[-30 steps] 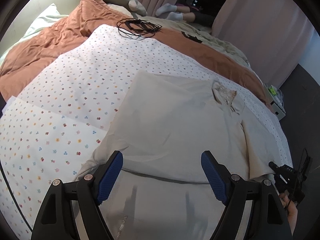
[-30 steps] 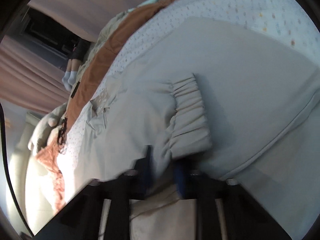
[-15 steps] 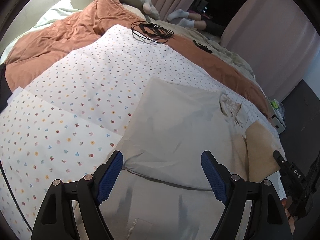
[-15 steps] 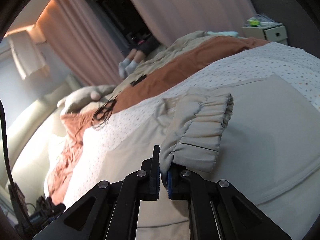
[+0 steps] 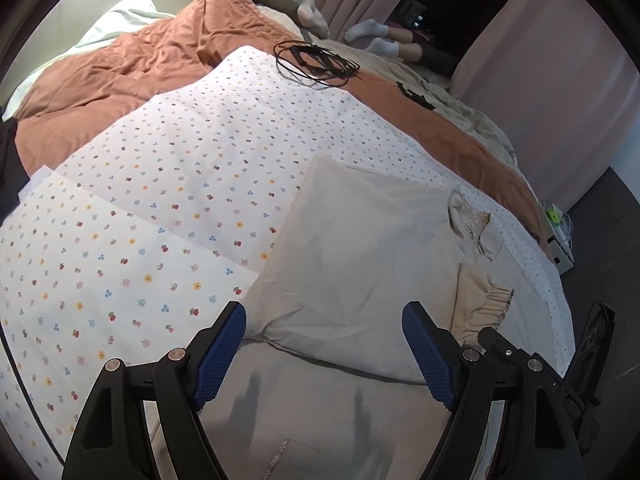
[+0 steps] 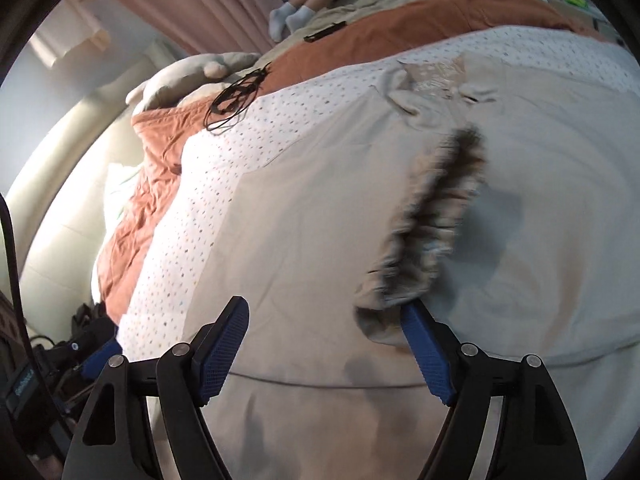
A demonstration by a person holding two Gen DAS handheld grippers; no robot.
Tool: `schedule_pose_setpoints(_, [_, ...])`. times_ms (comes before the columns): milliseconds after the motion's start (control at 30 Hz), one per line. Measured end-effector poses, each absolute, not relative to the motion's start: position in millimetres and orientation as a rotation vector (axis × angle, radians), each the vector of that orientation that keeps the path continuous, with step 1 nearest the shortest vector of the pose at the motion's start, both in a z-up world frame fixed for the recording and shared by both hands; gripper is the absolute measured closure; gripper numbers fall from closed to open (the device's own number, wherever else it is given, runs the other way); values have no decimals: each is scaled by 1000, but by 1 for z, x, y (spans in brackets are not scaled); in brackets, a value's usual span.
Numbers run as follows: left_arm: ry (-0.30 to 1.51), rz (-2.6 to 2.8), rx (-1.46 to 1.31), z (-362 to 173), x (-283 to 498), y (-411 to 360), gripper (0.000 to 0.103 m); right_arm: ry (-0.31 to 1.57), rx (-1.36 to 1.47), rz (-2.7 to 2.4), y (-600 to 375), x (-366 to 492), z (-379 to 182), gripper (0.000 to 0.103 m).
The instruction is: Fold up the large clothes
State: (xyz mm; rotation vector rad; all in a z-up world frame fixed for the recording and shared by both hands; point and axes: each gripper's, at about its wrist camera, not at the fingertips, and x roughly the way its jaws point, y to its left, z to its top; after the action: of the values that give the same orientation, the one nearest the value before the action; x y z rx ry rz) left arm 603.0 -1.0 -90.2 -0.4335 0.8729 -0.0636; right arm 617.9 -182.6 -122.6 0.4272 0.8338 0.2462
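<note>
A large beige garment (image 5: 360,248) lies spread on the flowered sheet (image 5: 160,200), collar (image 5: 472,220) at the far right. My left gripper (image 5: 324,320) hovers open over its near part, with nothing between the pads. In the right wrist view the garment (image 6: 312,208) fills the middle. My right gripper (image 6: 326,312) has its jaws opening. The gathered sleeve cuff (image 6: 432,220) is blurred and loose, its lower end at the right fingertip (image 6: 416,320), not pinched. The cuff (image 5: 488,304) rests folded onto the garment's body.
A coil of black cable (image 5: 316,60) lies on the sheet's far edge by the rust-brown duvet (image 5: 140,68). A person's feet in white socks (image 5: 376,36) rest at the far end of the bed. Pink curtains (image 5: 540,60) hang behind. A bedside box (image 5: 560,244) stands at the right.
The right gripper carried the sleeve cuff across over the garment's body, rolled, then opened and let it go. The left gripper barely shifted and stayed open.
</note>
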Motion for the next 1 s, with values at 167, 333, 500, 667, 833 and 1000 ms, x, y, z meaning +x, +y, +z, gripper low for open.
schedule_pose_setpoints(167, [875, -67, -432, -91, 602, -3, 22, 821, 512, 198, -216, 603, -122, 25])
schedule_pose_setpoints(333, [870, -58, -434, -92, 602, 0, 22, 793, 628, 154, -241, 603, -131, 25])
schedule_pose_setpoints(500, [872, -34, -454, -94, 604, 9, 22, 782, 623, 161, -230, 618, -138, 25])
schedule_pose_setpoints(667, [879, -25, -465, -95, 603, 14, 22, 883, 507, 226, -189, 633, -155, 40])
schedule_pose_setpoints(833, [873, -21, -407, -89, 599, 12, 22, 942, 480, 239, -179, 631, -163, 49])
schedule_pose_setpoints(1000, [835, -100, -348, -73, 585, 11, 22, 909, 505, 226, -202, 614, -142, 49])
